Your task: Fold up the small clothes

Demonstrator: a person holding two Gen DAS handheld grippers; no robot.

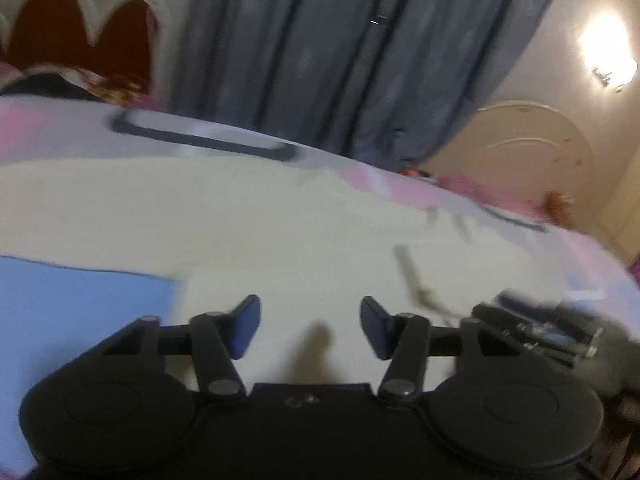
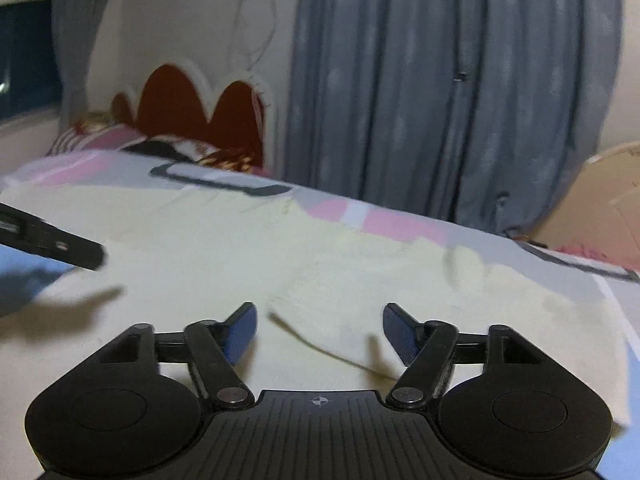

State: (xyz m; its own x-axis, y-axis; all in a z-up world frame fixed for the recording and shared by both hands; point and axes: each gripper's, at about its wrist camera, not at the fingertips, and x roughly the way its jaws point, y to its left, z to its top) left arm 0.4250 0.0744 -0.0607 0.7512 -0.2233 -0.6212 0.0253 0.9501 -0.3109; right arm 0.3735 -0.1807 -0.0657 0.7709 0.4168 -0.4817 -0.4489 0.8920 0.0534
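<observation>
Hovering over the cream garment (image 2: 248, 248) spread on the bed (image 2: 392, 216), both grippers, left (image 1: 310, 326) and right (image 2: 320, 330), had jaws open, empty (folded edge at twelve o'clock, nearer right).

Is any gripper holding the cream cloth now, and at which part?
No. The left gripper and right gripper both stand open above the cream cloth, nothing between their fingers.

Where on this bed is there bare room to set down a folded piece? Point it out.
Free: the patterned bedsheet strip between the cream cloth and the blue curtain. Also the light blue patch left of the left gripper. Crowded: the cream cloth fills the middle under both grippers, and pillows pile up by the red headboard.
</observation>
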